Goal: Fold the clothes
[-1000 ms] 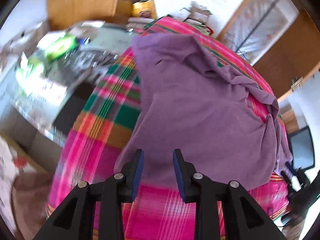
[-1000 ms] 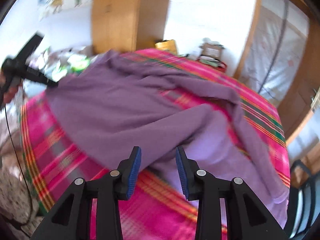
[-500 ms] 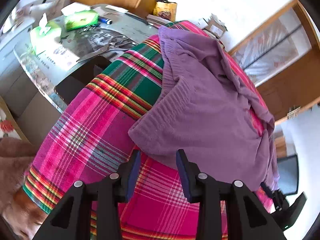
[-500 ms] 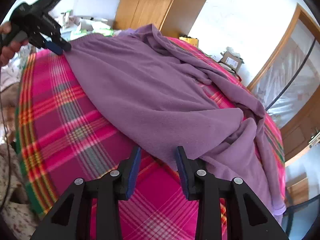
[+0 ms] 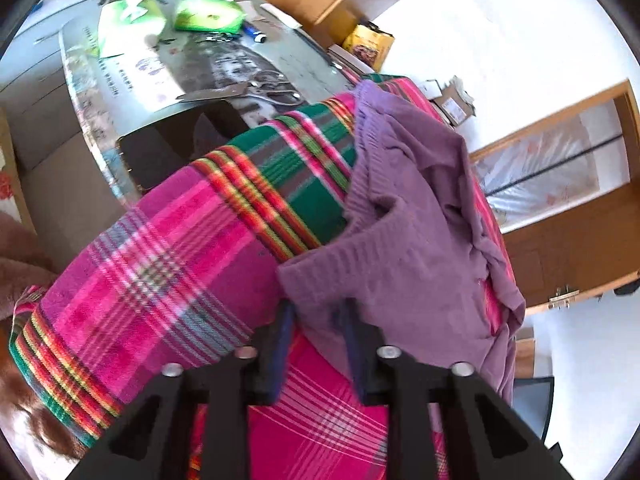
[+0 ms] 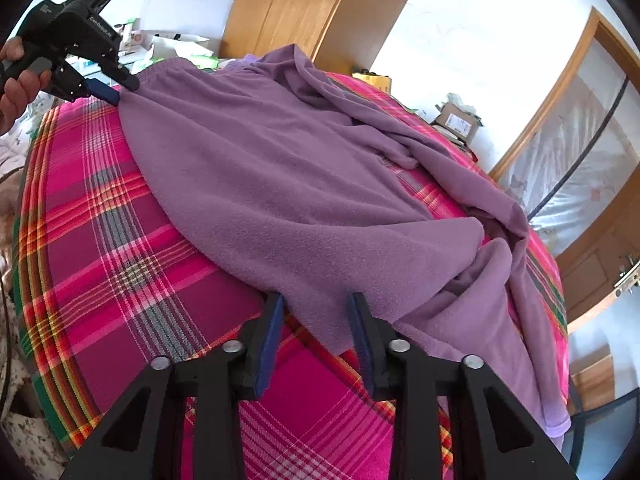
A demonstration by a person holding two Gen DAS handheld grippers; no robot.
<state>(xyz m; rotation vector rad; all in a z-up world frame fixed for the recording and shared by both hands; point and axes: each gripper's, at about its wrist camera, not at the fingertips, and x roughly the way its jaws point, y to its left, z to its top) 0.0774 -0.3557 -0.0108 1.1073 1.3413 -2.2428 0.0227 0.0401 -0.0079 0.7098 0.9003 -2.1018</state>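
Note:
A purple fleece garment (image 5: 420,248) (image 6: 300,180) lies spread on a bed covered by a pink plaid blanket (image 5: 160,272) (image 6: 120,240). My left gripper (image 5: 318,312) is at the garment's ribbed hem corner. Its jaws are closing, with the corner between them and draped over the tips, and the pads stand clear of the cloth. In the right wrist view a hand (image 6: 16,80) holds the left gripper (image 6: 122,90) at the far left corner. My right gripper (image 6: 316,308) straddles the near pointed corner, its jaws closing with a gap left at the cloth.
Left of the bed stands a glass-topped table (image 5: 100,92) with green tissue packs (image 5: 208,14) and scissors (image 5: 260,88). Beyond the bed are a wooden wardrobe (image 6: 312,8), a yellow box (image 5: 370,44) and a cardboard box (image 6: 456,120). A wooden door frame (image 6: 560,120) is at the right.
Both grippers have come down and forward to the garment's near edge. Their jaws have narrowed, and cloth now lies between them. The left wrist view has rolled.

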